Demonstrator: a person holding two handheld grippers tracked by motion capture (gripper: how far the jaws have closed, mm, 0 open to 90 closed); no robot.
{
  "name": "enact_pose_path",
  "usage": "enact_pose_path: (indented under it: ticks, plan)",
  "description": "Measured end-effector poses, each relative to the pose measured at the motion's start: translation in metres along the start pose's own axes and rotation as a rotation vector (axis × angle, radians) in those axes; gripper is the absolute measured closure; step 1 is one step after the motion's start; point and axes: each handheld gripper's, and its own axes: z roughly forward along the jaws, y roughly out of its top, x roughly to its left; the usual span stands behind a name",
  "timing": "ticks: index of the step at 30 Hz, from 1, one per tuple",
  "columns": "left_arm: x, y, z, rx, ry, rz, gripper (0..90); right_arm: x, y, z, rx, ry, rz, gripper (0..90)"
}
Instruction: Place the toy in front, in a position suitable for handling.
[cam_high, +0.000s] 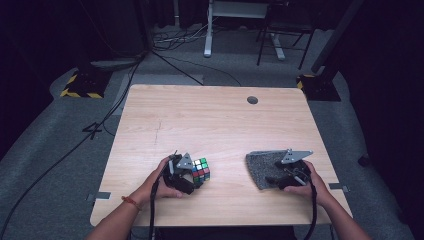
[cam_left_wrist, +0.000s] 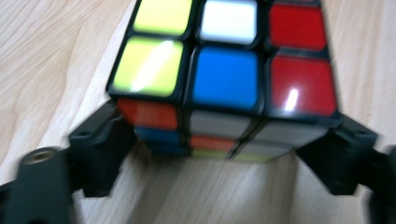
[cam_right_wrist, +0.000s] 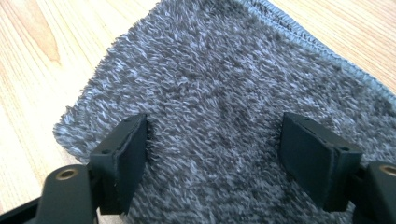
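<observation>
While the left hand (cam_high: 162, 184) is steadying its tool at about seven o'clock on the tabletop (cam_high: 215, 120), the left gripper (cam_high: 192, 176) is bracketing the puzzle cube (cam_high: 201, 170), which is sitting flat on the wood just right of that hand. In the left gripper view the jaws are standing at the cube's (cam_left_wrist: 224, 70) two lower corners, apparently touching its sides, so I am judging this a light hold meant to keep the cube from sliding or turning; whether it is truly clamped is hard to say through the blur. Moving across to about five o'clock, the grey cloth (cam_high: 265, 167) is lying spread on the wood, and the right gripper (cam_high: 281, 177) is resting over its near part. In the right gripper view the jaws are standing wide apart with the cloth's (cam_right_wrist: 224, 93) pile between them and nothing pinched, probably lined up this way so the cloth can be gathered and brought over to wipe the cube.
</observation>
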Motion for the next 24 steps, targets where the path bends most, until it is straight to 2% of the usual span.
enact_pose_path:
  ticks: [1,3,5,8,14,18,21,24]
  plan:
    - [0.0,0.0,0.0,0.0,0.0,0.0,14.9,0.0,-0.001,0.0,-0.008,-0.003,0.003,24.8]
    - [-0.001,0.006,0.0,-0.023,-0.007,0.017,15.6,0.001,-0.003,-0.001,-0.019,-0.002,0.005,24.9]
    - [-0.001,0.009,0.001,-0.025,-0.012,0.03,15.4,0.001,-0.005,-0.002,-0.021,0.0,0.005,24.9]
    - [0.0,0.013,0.003,-0.027,-0.028,0.028,15.5,0.002,-0.007,-0.003,-0.022,-0.001,0.008,24.9]
    - [-0.001,0.011,0.003,-0.025,-0.03,0.037,22.4,0.004,-0.01,-0.007,-0.02,-0.003,0.005,24.9]
    - [0.001,0.009,0.004,-0.017,-0.028,0.03,22.1,0.007,-0.011,-0.01,-0.018,-0.014,-0.016,24.9]
    - [0.001,0.009,0.005,-0.013,-0.025,0.036,25.2,0.01,-0.01,-0.012,-0.023,-0.023,-0.034,25.0]
    - [0.002,0.009,0.005,-0.015,-0.026,0.04,27.8,0.012,-0.009,-0.015,-0.058,-0.019,-0.05,26.2]
